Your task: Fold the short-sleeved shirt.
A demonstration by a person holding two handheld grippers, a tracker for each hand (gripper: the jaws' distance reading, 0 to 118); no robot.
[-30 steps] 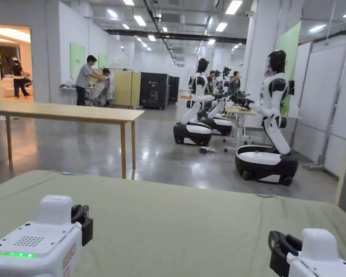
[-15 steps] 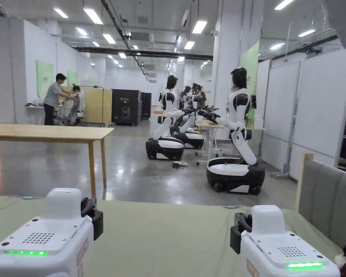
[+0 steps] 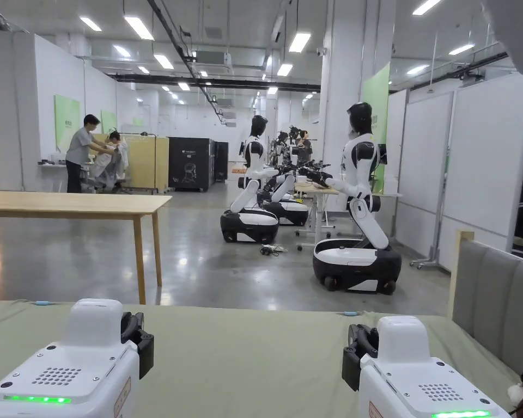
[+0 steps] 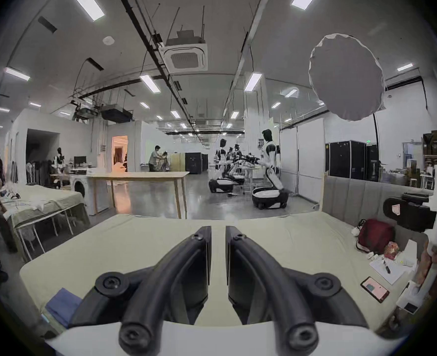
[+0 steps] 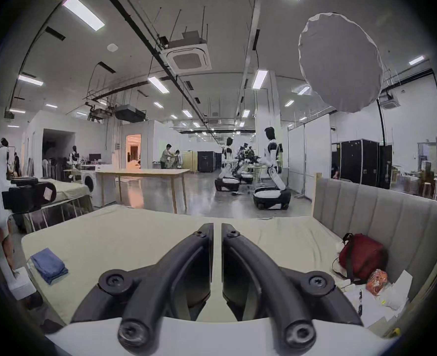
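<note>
Both sets of tongs hover level above a bed covered in a pale green sheet; the left tongs stand nearly closed, a narrow gap between the jaws and nothing in it, and the right tongs likewise, almost shut and empty. The only garment on the bed is a blue cloth, already folded into a neat stack near the bed's left edge; whether it is the short-sleeved shirt I cannot tell. If it is, the folding looks finished; if another shirt is to come, the step in hand is to fetch it, open the jaws wide before reaching, and spread it flat on the bare middle of the sheet, clear of the red bag and papers by the headboard.
</note>
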